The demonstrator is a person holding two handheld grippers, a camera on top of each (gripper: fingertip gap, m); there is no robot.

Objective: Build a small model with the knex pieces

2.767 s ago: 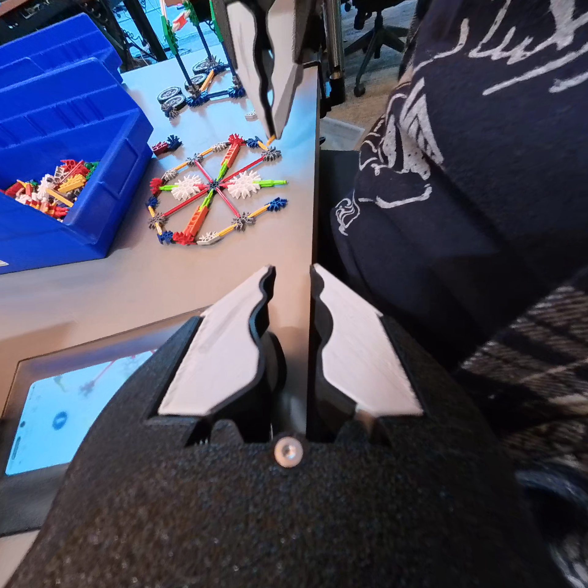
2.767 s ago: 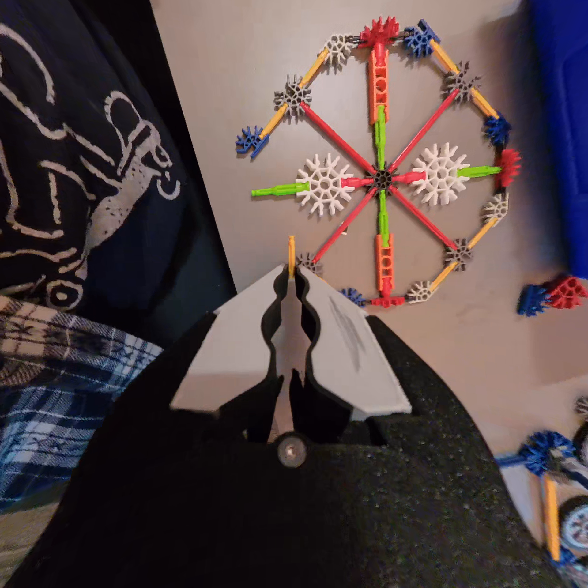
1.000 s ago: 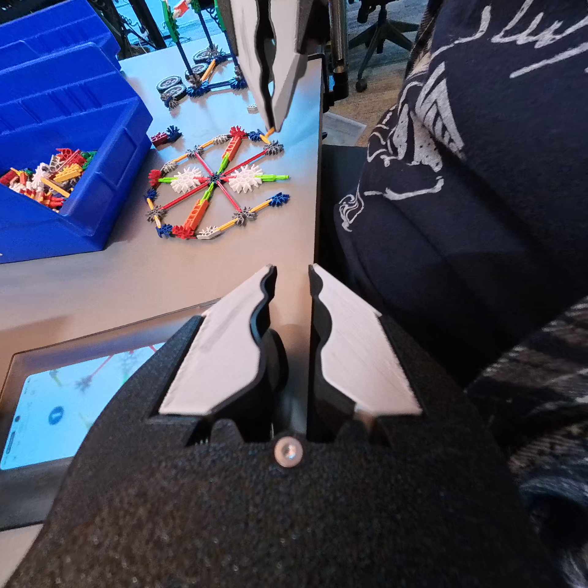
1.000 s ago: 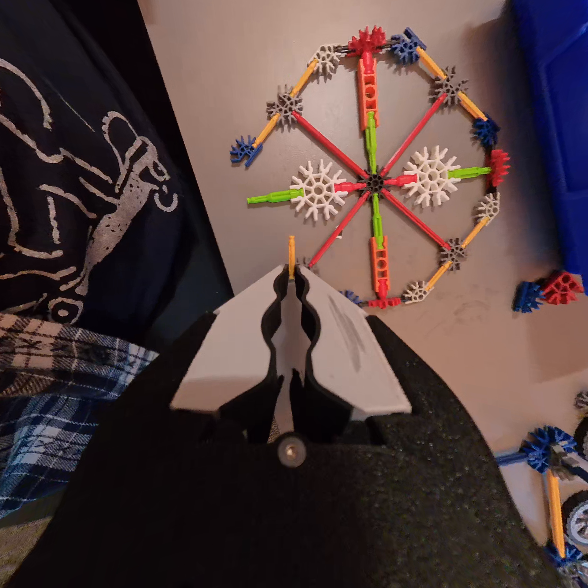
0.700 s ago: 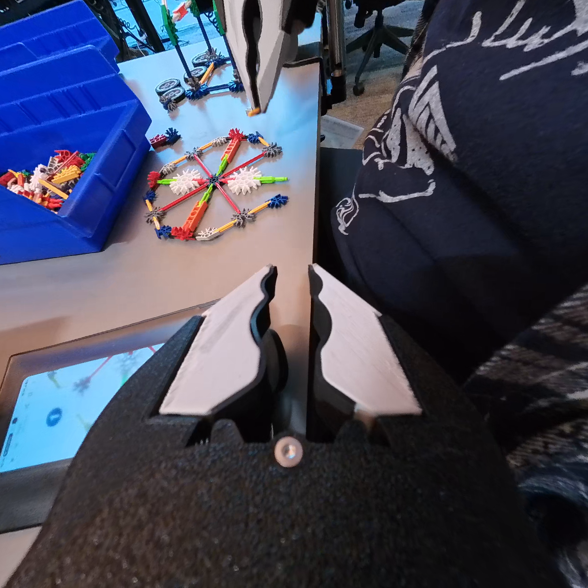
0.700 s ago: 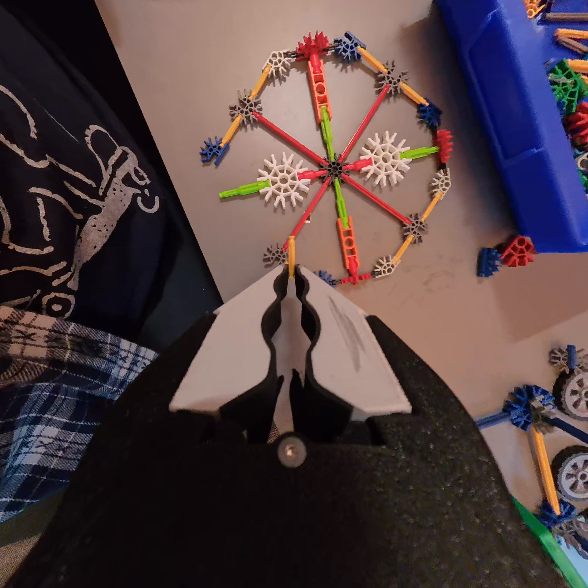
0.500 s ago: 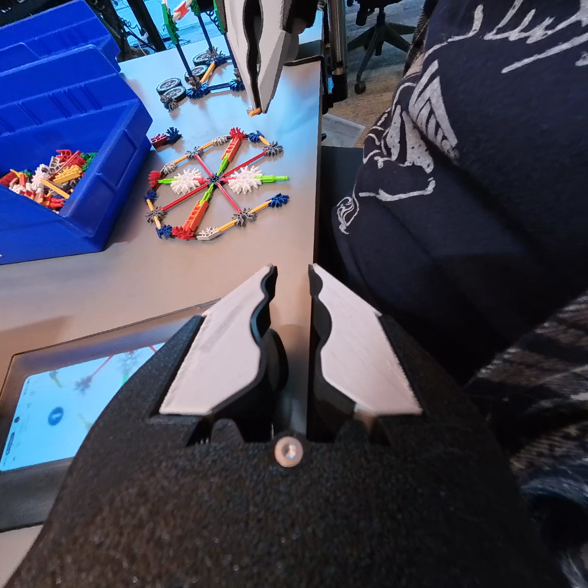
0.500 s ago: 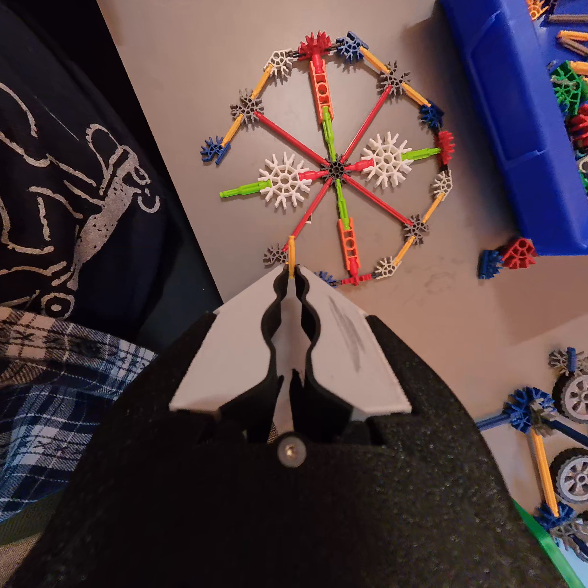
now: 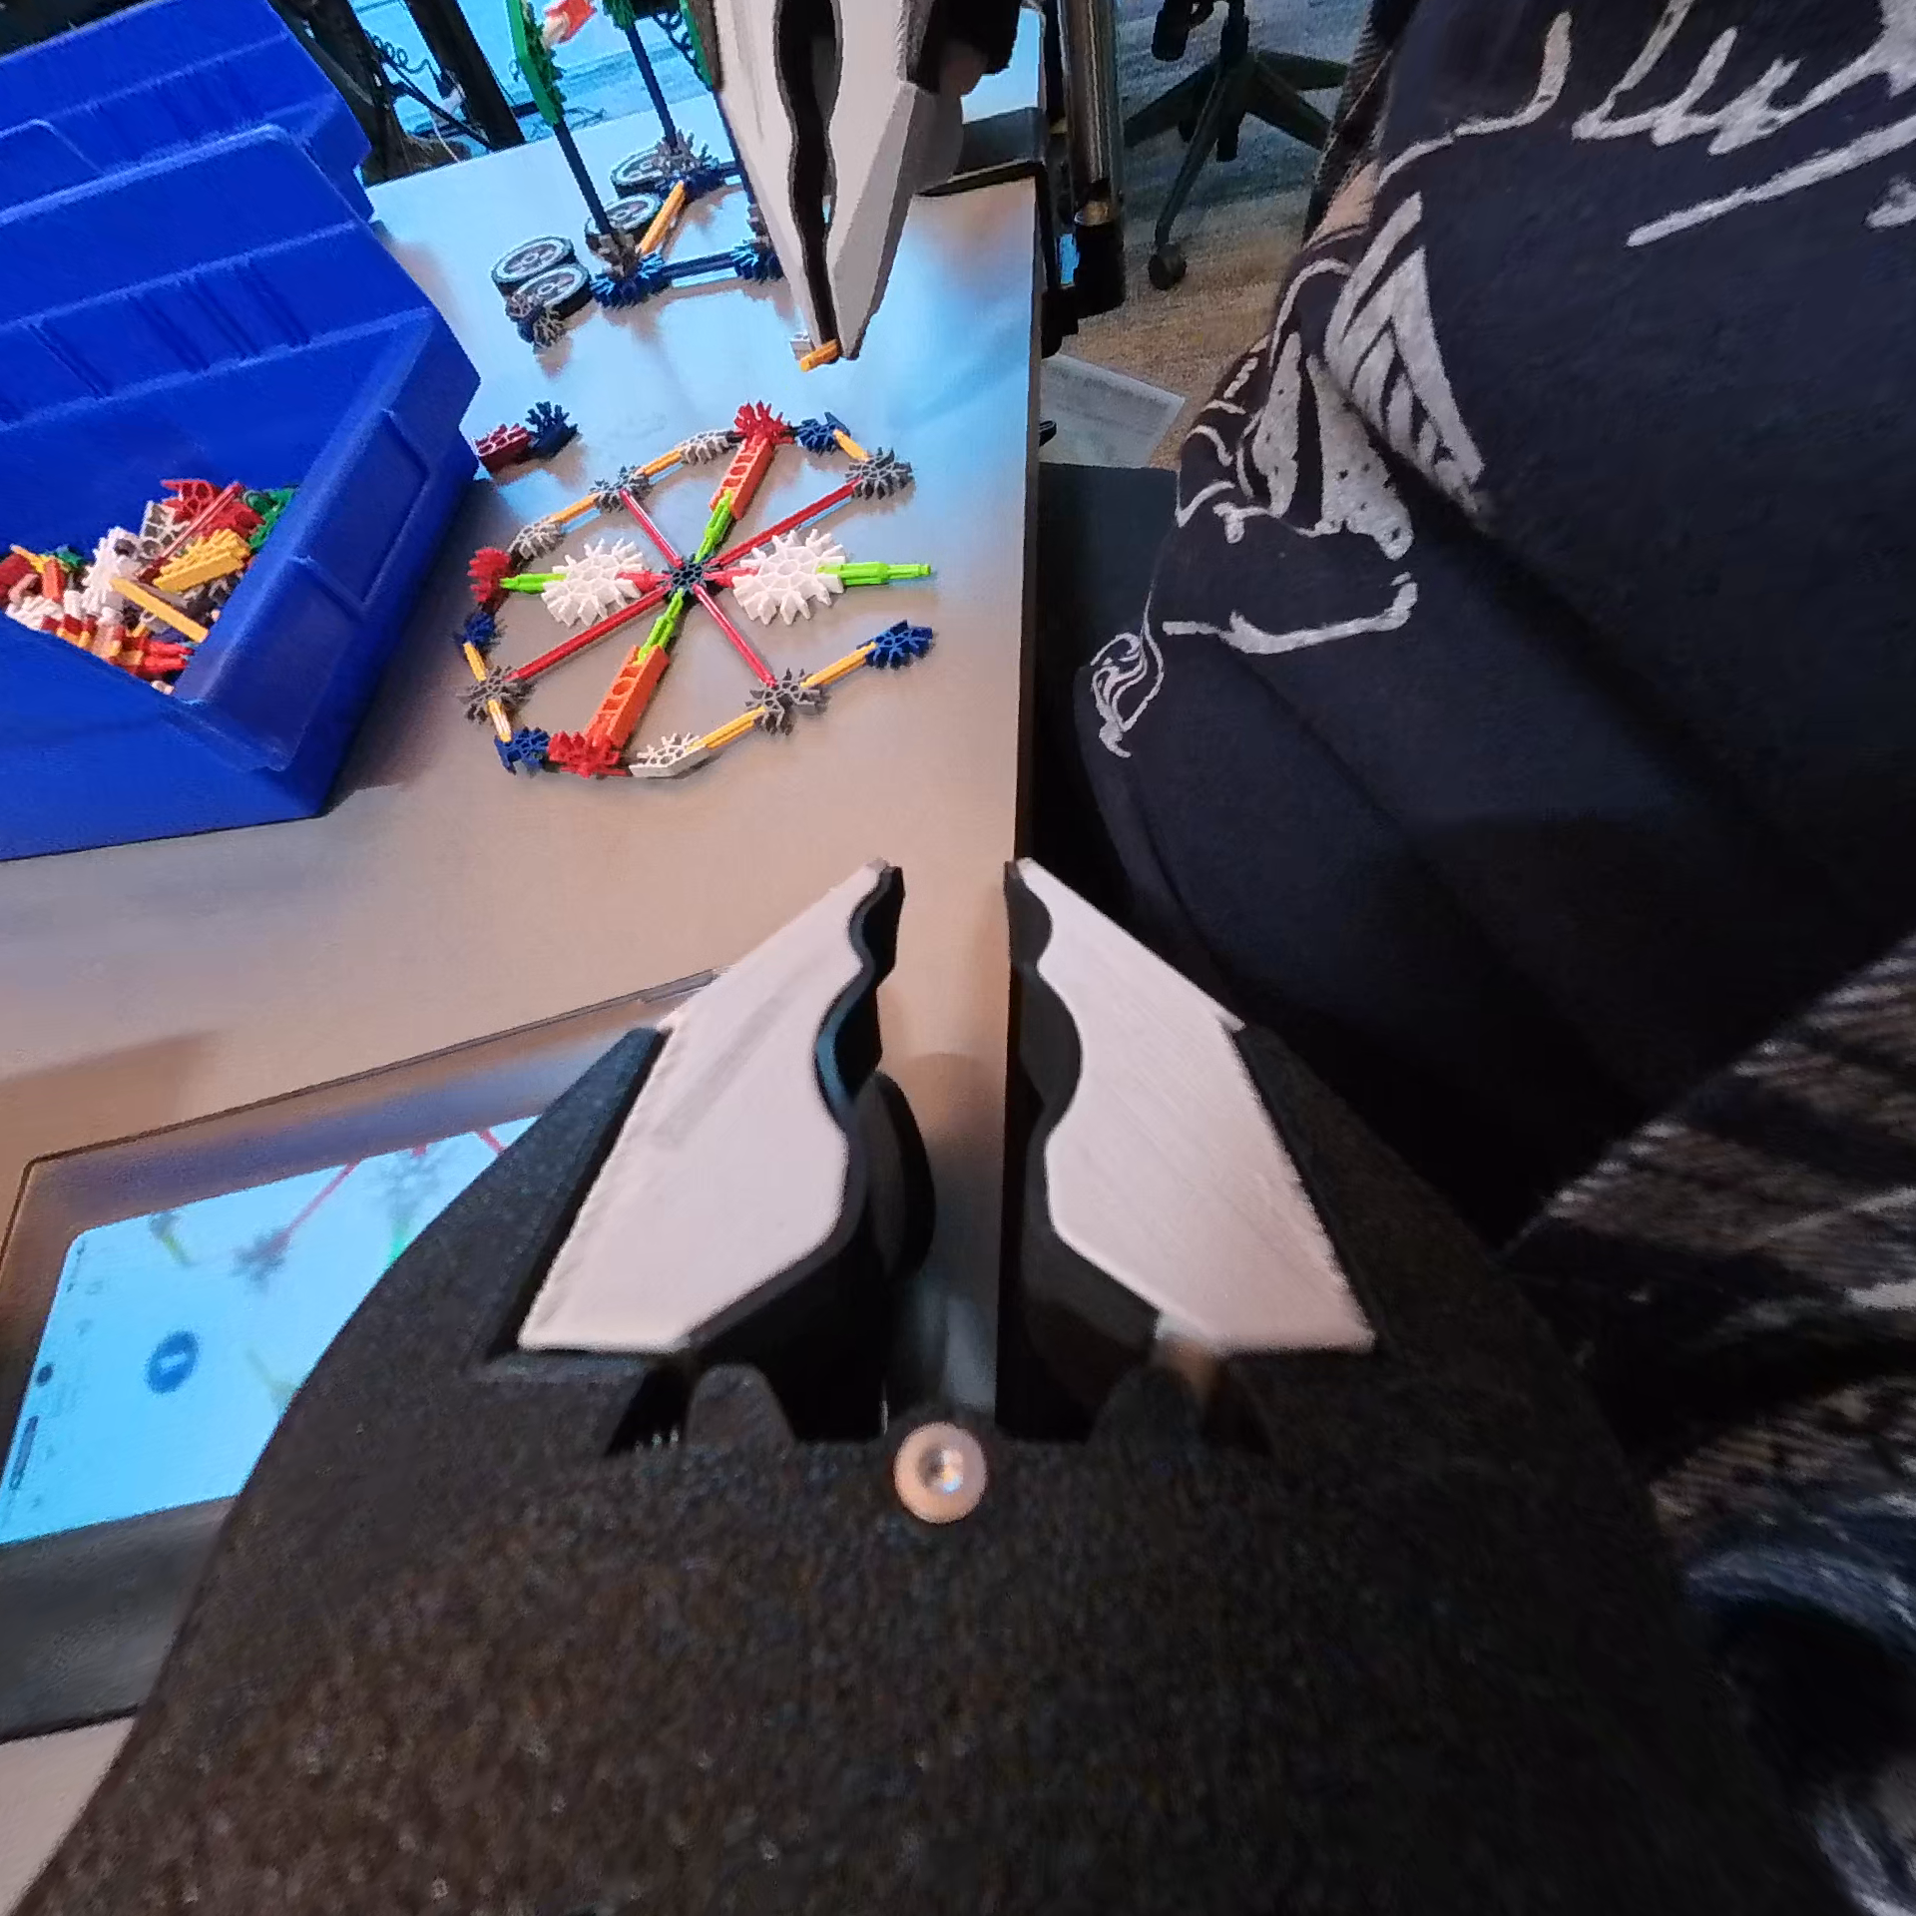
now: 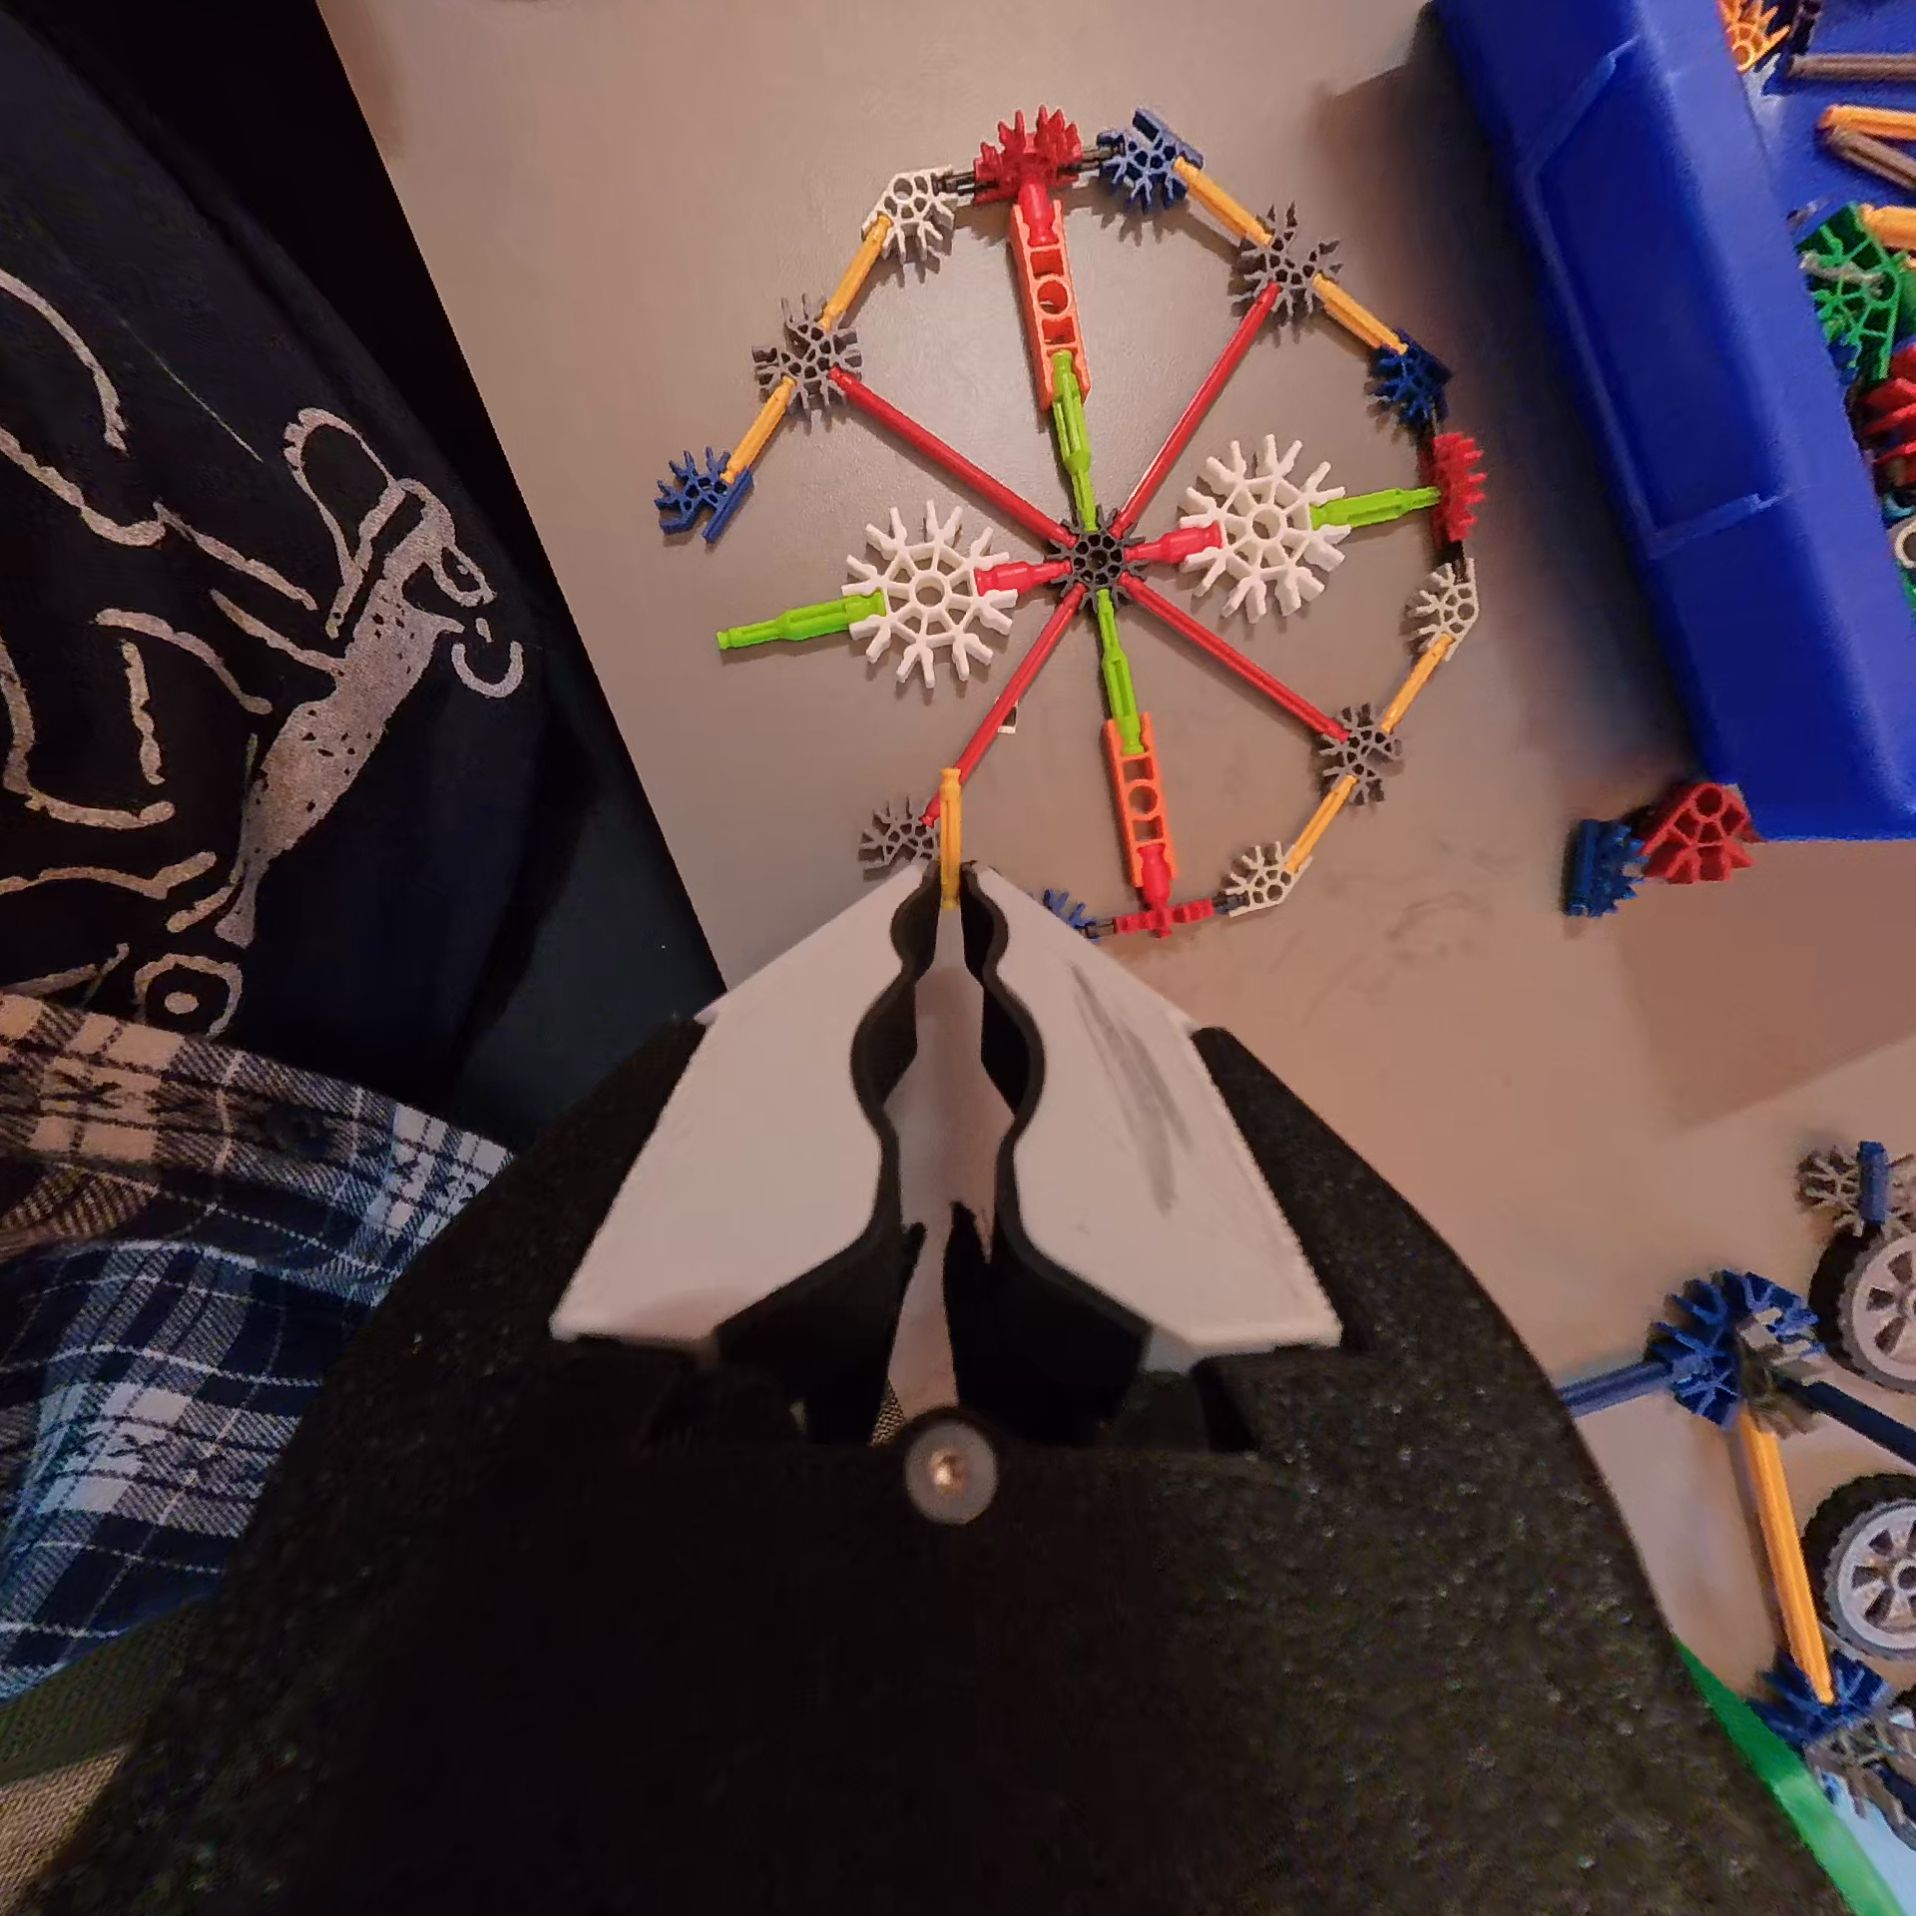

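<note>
The right gripper point(image 10: 952, 881) is clamped on a short yellow rod point(image 10: 948, 819), which juts past its tips at the centre of the right wrist view, above the table point(image 10: 1348, 1037) and over the lower-left rim of the flat construction-toy wheel point(image 10: 1099, 555). Just beside the rod's tip lies a grey connector point(image 10: 897, 829) at the end of a red spoke. The left gripper point(image 9: 952, 881) is empty, jaws narrowly apart, low in its frame near the table edge and a lit tablet point(image 9: 207, 1337). A blue bin point(image 9: 207, 415) of loose pieces sits upper left.

The grip is only at the fingertips — the rod could pivot or slip out under sideways pressure, and nothing pins the wheel, so a push might slide it.
</note>
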